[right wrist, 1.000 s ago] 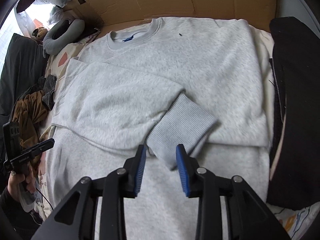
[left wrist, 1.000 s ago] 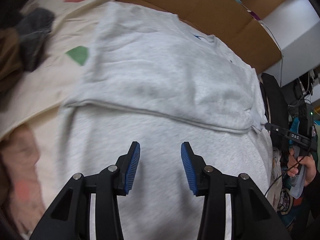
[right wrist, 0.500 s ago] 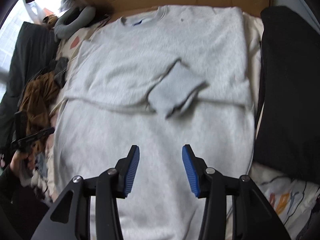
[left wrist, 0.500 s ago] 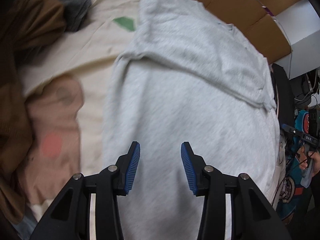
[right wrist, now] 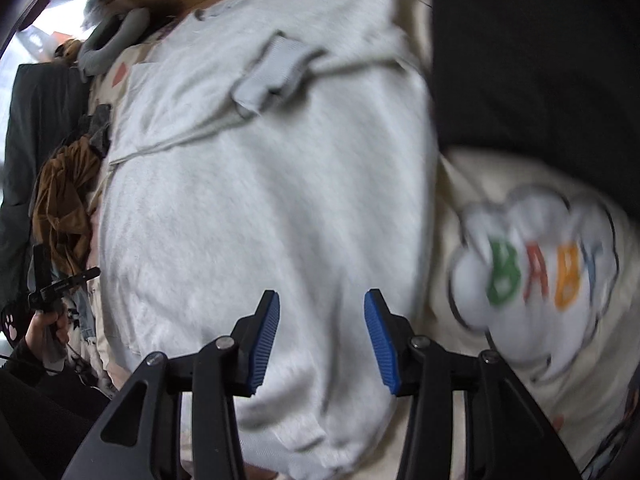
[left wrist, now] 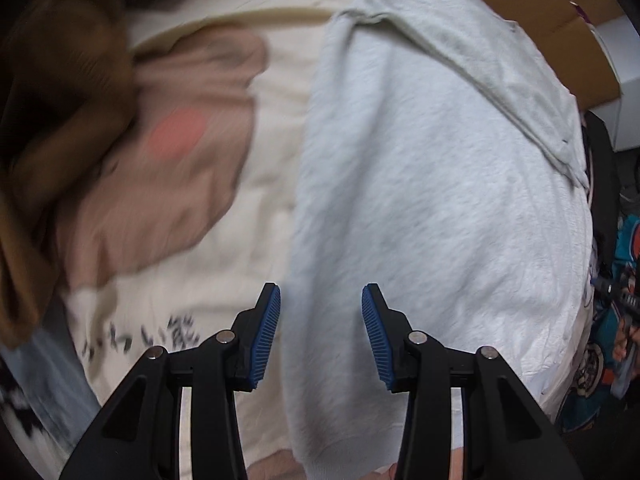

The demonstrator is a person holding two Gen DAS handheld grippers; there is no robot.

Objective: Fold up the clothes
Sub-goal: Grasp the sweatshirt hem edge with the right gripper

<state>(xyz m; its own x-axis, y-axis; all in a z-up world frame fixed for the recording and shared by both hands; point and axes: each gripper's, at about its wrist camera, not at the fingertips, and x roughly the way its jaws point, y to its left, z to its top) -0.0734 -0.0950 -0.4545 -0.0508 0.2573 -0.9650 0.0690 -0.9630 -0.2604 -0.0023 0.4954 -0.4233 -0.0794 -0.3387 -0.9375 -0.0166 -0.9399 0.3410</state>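
Left wrist view: we're over a cream printed bedspread (left wrist: 256, 216) with a pink patch and dark lettering near 8 o'clock. The grey sweatshirt (left wrist: 432, 184) lies flat on it, filling centre to 3 o'clock, a folded sleeve edge running across it toward 1 o'clock. Left gripper (left wrist: 321, 334) points down, blue pads apart, nothing between them; the sweatshirt's side edge runs under the gap. Brown garment (left wrist: 60, 92) bunched at 9–10 o'clock. Cardboard (left wrist: 532, 16) at 1 o'clock, a white box (left wrist: 624, 80) beside it. Picture is blurred on the 9 o'clock side.

Right wrist view: same sweatshirt (right wrist: 272, 200) from the other side, hem toward 6 o'clock, collar toward 12. The ribbed cuff (right wrist: 276, 68) of the folded sleeve lies on the chest at 12 o'clock. Right gripper (right wrist: 321, 338) over the hem area, pads spread, clamping nothing; its jaws have just been opening. Black fabric (right wrist: 532, 52) fills 1–3 o'clock.

Only in this view: the cuff, a cloud print reading "BABY" (right wrist: 536, 268) on the bedspread at 3–4 o'clock, a grey neck pillow (right wrist: 116, 44) at 11, and the left hand (right wrist: 46, 324) at 8 o'clock. Only the left view shows the lettering and the white box.
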